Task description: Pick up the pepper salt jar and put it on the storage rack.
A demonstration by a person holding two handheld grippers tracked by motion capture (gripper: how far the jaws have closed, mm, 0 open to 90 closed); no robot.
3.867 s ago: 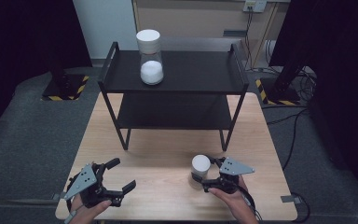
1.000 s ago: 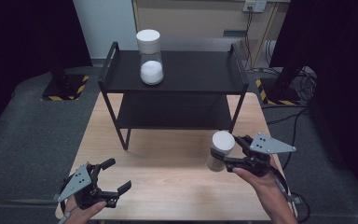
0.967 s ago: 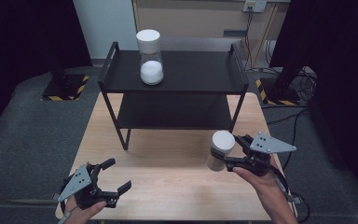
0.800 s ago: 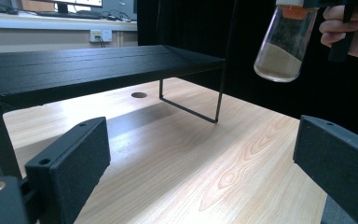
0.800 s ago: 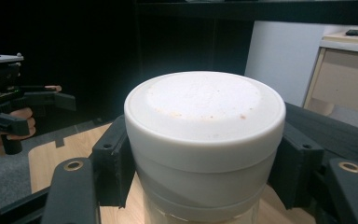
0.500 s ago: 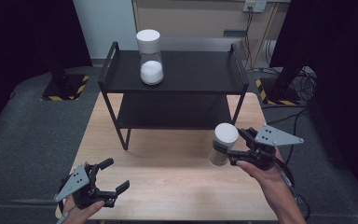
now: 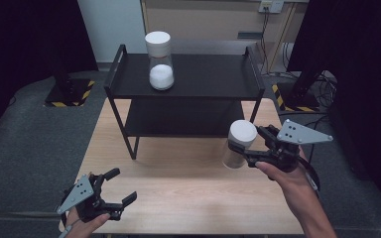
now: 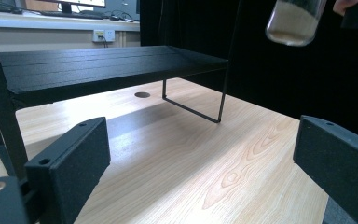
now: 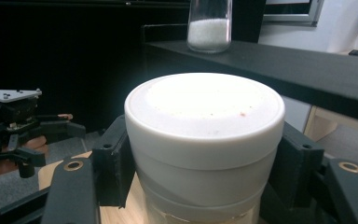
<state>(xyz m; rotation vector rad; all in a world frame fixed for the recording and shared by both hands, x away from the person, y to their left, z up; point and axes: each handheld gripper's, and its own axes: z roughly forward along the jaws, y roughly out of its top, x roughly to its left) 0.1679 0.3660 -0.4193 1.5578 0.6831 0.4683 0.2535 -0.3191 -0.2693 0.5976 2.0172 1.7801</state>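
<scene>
High view, right gripper (image 7: 248, 148): lower right of frame, jaws clamped on a jar (image 7: 238, 145) with a white lid; jar upright and off the table (image 7: 188, 178), in front of the shelf's right leg.
Right gripper view, jaws: pressed against both sides of the jar (image 9: 204, 144) just under its lid, centre of frame.
Jar contents: pale grains at the bottom, seen upper right in the left gripper view (image 8: 292, 21).
High view, left gripper (image 7: 118, 187): lower left of frame, jaws spread, nothing between them, over the table's near left corner.
Left gripper view, jaws: wide apart at the bottom corners of the frame, bare wood between them.
Right gripper view, left gripper (image 9: 51, 140): at left edge of frame, held in a hand (image 9: 9, 158).
Shelf (image 7: 188, 79): black, two tiers, upper middle of the high view, standing on the table's far half.
Second jar (image 7: 160, 60): upright on the shelf's top tier, left of centre, white lid, white powder at the bottom; well apart from the held jar.
</scene>
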